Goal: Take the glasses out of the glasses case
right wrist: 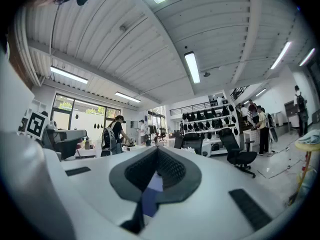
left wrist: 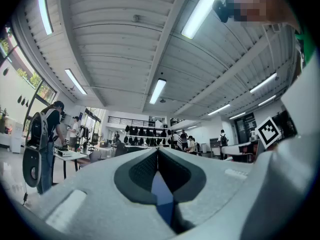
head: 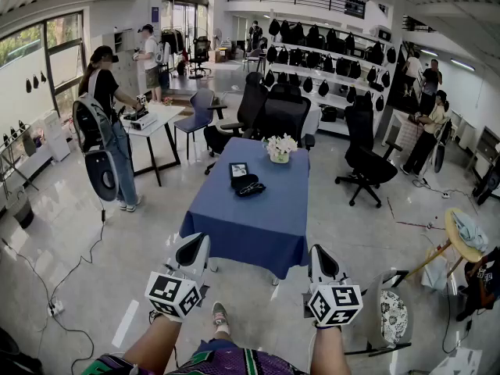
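A black glasses case (head: pixel 249 184) lies on the far half of the blue table (head: pixel 258 225), with a dark flat rectangular thing (head: pixel 238 169) just behind it. I cannot make out the glasses themselves from here. My left gripper (head: pixel 192 250) and right gripper (head: pixel 321 261) hover short of the table's near edge, well away from the case. In the left gripper view the left gripper (left wrist: pixel 157 152) has its jaw tips touching with nothing between them. The right gripper (right wrist: pixel 156 152) looks the same in its own view. A blue strip of the table shows through both gaps.
A small pot of white flowers (head: pixel 280 149) stands at the table's far end. Black office chairs (head: pixel 283 112) crowd behind the table, with another chair (head: pixel 366 151) to the right. A person (head: pixel 105 123) stands at a white desk (head: pixel 152 119) on the left. Cables lie on the floor.
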